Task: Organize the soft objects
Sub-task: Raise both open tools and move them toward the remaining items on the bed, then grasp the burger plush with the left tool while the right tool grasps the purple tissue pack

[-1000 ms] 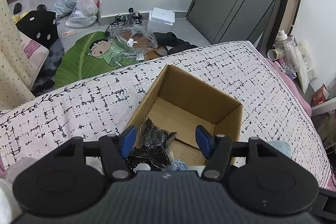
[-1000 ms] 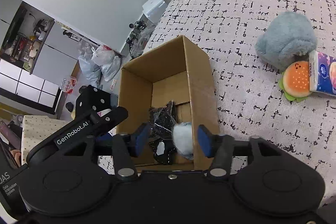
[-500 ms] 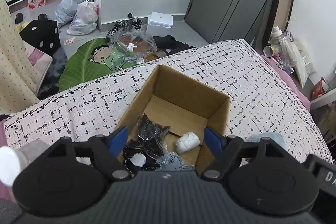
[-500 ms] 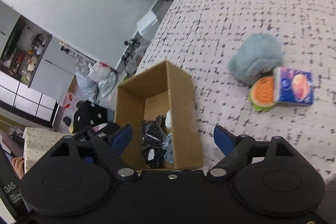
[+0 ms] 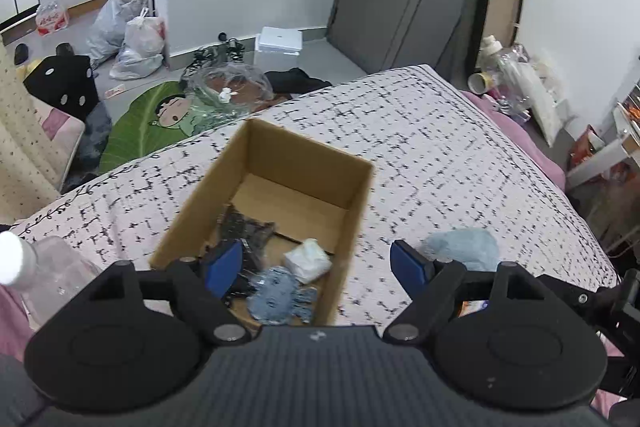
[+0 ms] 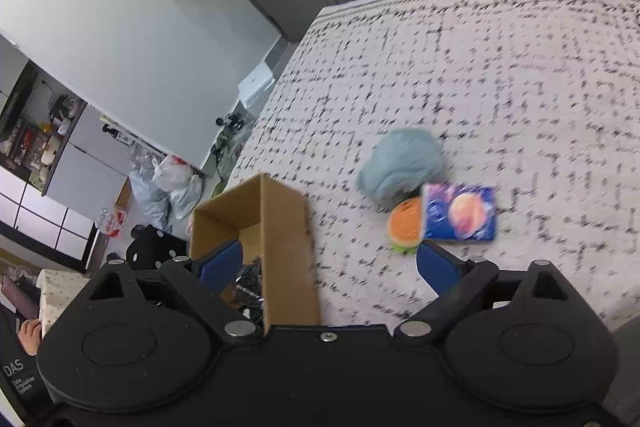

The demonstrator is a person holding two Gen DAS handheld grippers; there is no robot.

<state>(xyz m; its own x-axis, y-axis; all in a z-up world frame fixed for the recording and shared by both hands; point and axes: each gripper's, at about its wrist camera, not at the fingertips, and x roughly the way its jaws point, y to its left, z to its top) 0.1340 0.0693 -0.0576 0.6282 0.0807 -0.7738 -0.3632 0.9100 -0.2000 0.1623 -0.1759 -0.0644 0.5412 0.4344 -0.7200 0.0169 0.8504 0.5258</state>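
An open cardboard box [image 5: 348, 203] stands on the patterned bed cover [image 5: 440, 155]. Inside lie a black crinkly item [image 5: 248, 231], a white soft wad [image 5: 307, 259] and a blue knitted piece [image 5: 276, 301]. My left gripper [image 5: 318, 269] is open and empty above the box's near end. In the right wrist view the box [image 6: 284, 227] is at lower left. A light blue plush [image 6: 400, 163], an orange burger toy [image 6: 406, 227] and a blue tissue pack [image 6: 460, 213] lie on the cover. My right gripper [image 6: 330, 265] is open and empty, above the cover between box and toys. The blue plush also shows in the left wrist view [image 5: 464, 245].
A clear plastic bottle [image 5: 44, 275] lies at the left by the bed edge. Bags, a green leaf mat [image 5: 148, 123] and a white foam box [image 5: 278, 45] sit on the floor beyond the bed. Bottles and clutter [image 5: 512, 75] stand at the right.
The white wad has left my right gripper and now lies in the box. Both grippers have opened wider and pulled back; the right one has swung toward the toys.
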